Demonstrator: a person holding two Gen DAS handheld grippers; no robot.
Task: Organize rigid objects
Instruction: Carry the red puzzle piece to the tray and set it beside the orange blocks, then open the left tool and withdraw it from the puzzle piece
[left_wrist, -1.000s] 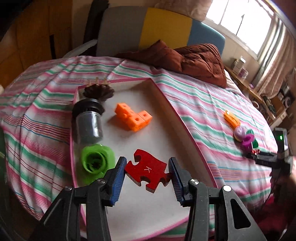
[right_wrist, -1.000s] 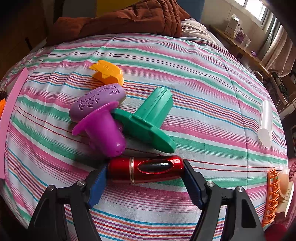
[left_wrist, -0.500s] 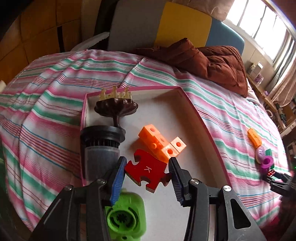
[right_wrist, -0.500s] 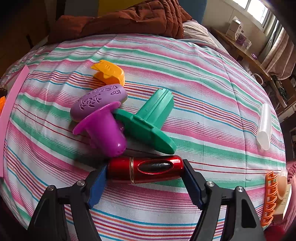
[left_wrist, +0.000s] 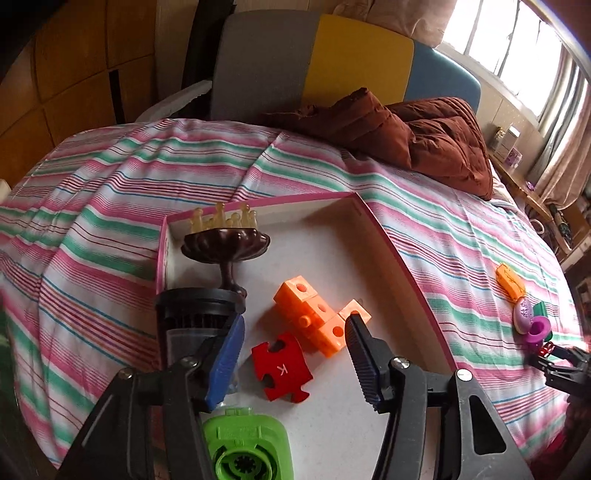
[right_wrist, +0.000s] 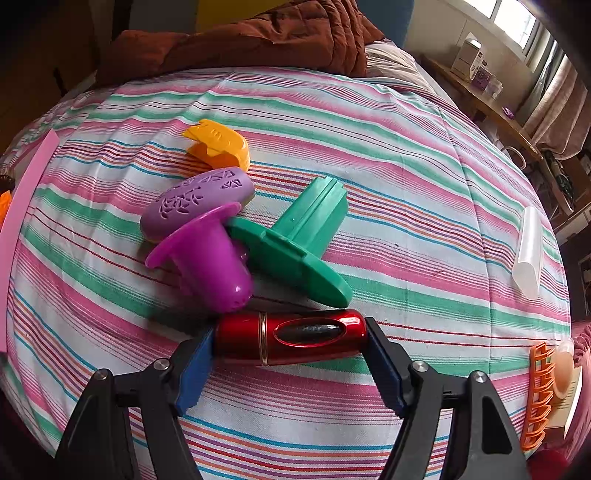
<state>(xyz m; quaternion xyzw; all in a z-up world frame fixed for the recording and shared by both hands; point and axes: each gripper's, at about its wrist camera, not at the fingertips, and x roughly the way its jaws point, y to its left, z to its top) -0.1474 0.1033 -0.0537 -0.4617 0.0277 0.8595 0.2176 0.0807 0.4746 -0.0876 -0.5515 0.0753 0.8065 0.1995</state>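
In the left wrist view my left gripper (left_wrist: 293, 350) is open above the pink-rimmed white tray (left_wrist: 402, 258). The red puzzle piece marked K (left_wrist: 282, 367) lies free on the tray floor between the fingers, touching neither. Orange linked cubes (left_wrist: 317, 315), a dark pedestal dish (left_wrist: 226, 245), a black-capped jar (left_wrist: 195, 314) and a green part (left_wrist: 245, 448) are also in the tray. In the right wrist view my right gripper (right_wrist: 290, 352) is shut on a shiny red tube (right_wrist: 290, 338), held crosswise just above the striped bedspread.
On the bedspread ahead of the right gripper lie a purple cup (right_wrist: 207, 258), a green stamp (right_wrist: 299, 240), a purple patterned oval (right_wrist: 197, 197) and an orange piece (right_wrist: 218, 146). A clear tube (right_wrist: 530, 251) and orange comb (right_wrist: 537, 395) lie right. A brown quilt (left_wrist: 406, 133) is behind.
My left gripper has opened and released the red puzzle piece onto the tray, after moving further over the tray. The right gripper stays still, holding the red tube.
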